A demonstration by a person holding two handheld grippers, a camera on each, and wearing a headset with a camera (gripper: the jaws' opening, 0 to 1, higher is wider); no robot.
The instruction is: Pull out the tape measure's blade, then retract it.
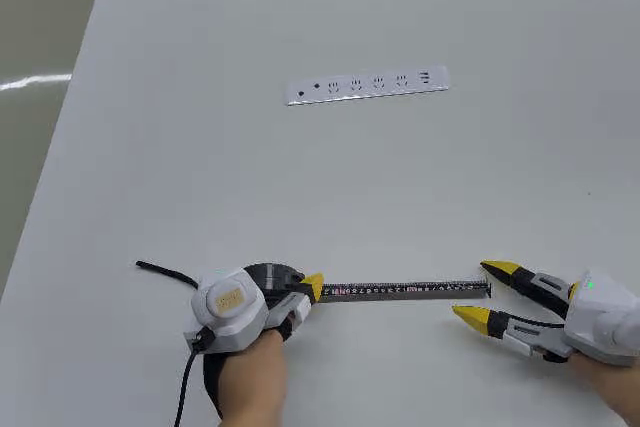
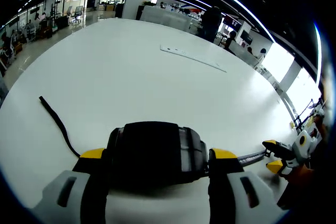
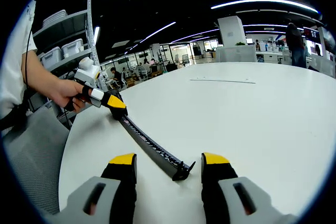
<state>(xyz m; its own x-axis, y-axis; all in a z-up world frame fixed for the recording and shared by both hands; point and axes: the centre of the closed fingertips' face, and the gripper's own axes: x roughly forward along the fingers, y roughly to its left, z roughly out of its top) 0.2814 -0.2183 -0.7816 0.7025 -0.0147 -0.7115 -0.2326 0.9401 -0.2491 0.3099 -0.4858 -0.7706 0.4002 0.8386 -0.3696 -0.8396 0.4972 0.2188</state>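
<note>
In the head view, the left hand-held gripper (image 1: 300, 292) is sitting at 7 o'clock on the bare white tabletop (image 1: 330, 187), clenching the round black tape measure case (image 1: 272, 275), while a thin black strap (image 1: 165, 272) is trailing from the case toward 9 o'clock. The dark, number-marked metal blade (image 1: 405, 291) is lying flat on the tabletop, running out toward 3 o'clock. Its tip is resting between the yellow-tipped jaws of the right hand-held gripper (image 1: 470, 290), which are standing spread apart and grasping nothing. A long white power strip (image 1: 367, 84) is lying well apart toward 12 o'clock. In the left gripper view, the left hand-held gripper (image 2: 157, 154) is squeezing the case (image 2: 152, 140) from both sides, the blade (image 2: 252, 157) is leaving it toward 3 o'clock, and the right hand-held gripper (image 2: 275, 157) is waiting at its far end. In the right gripper view, the right hand-held gripper (image 3: 169, 160) is standing released, with the blade's hooked end lying between its jaws and touching neither. The blade (image 3: 147, 140) is stretching toward 10 o'clock, where a hand (image 3: 63, 93) is holding the left hand-held gripper (image 3: 113, 102).
</note>
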